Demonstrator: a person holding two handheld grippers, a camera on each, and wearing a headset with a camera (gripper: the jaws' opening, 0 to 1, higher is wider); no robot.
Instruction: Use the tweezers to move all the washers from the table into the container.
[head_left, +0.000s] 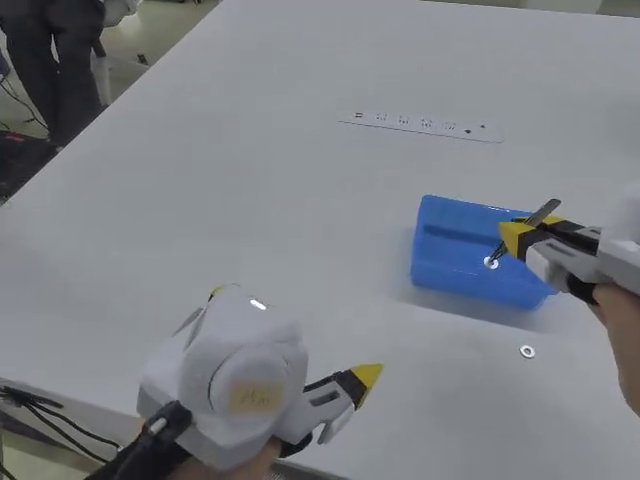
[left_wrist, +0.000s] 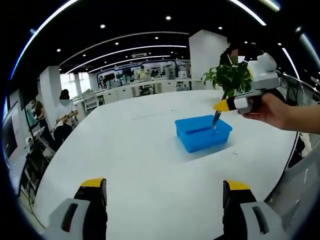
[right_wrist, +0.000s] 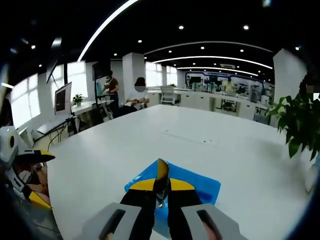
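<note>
Looking down in the head view, I have the right gripper (head_left: 518, 240) clamped on the tweezers (head_left: 538, 214). Their tips hang over the inside of the blue container (head_left: 452, 262) with what looks like a washer (head_left: 491, 263) pinched at the end. I judge this to be the drop step: ease the squeeze so the piece falls inside the walls. A loose washer (head_left: 527, 351) lies on the table (head_left: 250, 180), near the container on my side of it, and would be the next pick. The left gripper (head_left: 290, 335) hangs idle close to the near edge of the table.

From the left gripper view, my own jaws stand wide apart and hold nothing. Open tabletop runs from them to the container, and the right gripper hovers above its far corner.

From the right gripper view, the yellow fingers (right_wrist: 142, 185) are pressed narrow around the tweezers, which point straight down into the container. The far half of the table is open, so lifting out and swinging back meets nothing. I'd mind the container's near wall and, by the loose washer, the table's near edge.
</note>
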